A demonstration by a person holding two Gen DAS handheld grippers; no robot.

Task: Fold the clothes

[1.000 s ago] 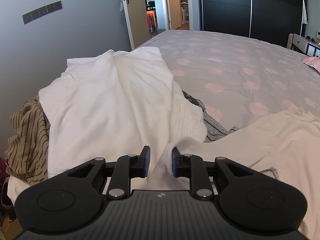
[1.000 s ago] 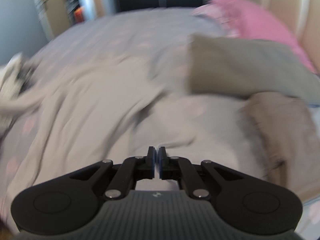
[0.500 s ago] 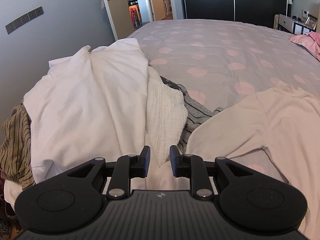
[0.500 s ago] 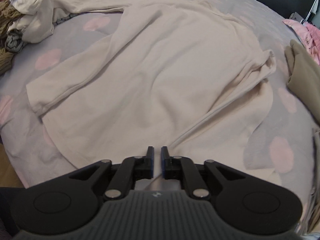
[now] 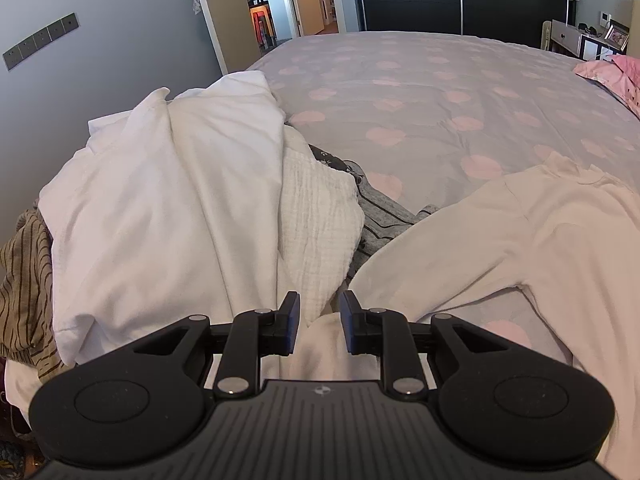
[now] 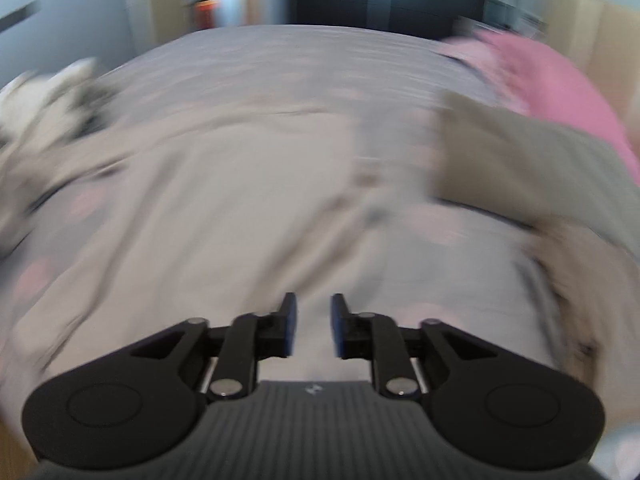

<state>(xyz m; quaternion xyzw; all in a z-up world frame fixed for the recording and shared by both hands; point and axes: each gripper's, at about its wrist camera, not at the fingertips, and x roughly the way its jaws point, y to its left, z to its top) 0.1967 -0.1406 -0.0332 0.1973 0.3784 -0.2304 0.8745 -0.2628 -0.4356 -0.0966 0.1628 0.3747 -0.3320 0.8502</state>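
Top (image 5: 560, 240) lies flat on the bed (image 5: 440, 92) with one sleeve caught in our left claw (image 5: 319, 322).

The left claw pinches the cuff end of the sleeve, cream cloth bunched between its pads, which we judge is to draw the sleeve off the pile (image 5: 168, 208) of unfolded laundry beside it and lay it over the body for the first fold. Our right claw (image 6: 311, 325) has just been opening; it stands released with nothing between its jaws, over the top's near hem, though that view is blurred. Both hands point steeply down at the bed, the left low over the bed's corner.
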